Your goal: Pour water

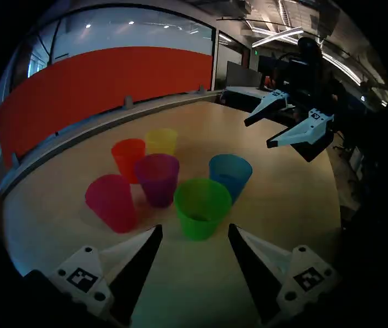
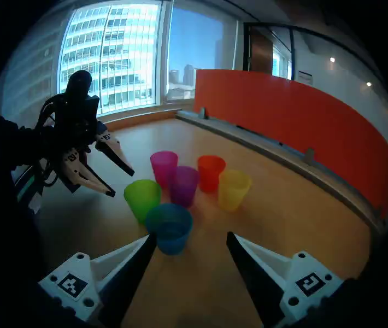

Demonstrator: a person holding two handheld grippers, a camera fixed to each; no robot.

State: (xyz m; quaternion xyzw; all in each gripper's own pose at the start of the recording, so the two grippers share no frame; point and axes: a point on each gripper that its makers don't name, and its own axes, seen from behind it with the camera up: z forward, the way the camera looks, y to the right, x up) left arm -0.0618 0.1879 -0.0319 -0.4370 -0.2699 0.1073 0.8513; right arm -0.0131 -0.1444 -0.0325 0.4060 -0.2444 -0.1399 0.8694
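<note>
Holds left tool (image 1: 194, 226) and right tool (image 2: 190, 234) spread open and empty on opposite sides of the cups clustered mid-counter (image 1: 287, 208), aimed at green cup (image 1: 200, 210) and blue cup (image 2: 169, 227) respectively, presumably to grip one each for pouring.

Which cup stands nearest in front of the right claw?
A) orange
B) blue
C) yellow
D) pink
B: in the right gripper view the blue cup stands just ahead of the open right claw, close to its fingertips.
</note>
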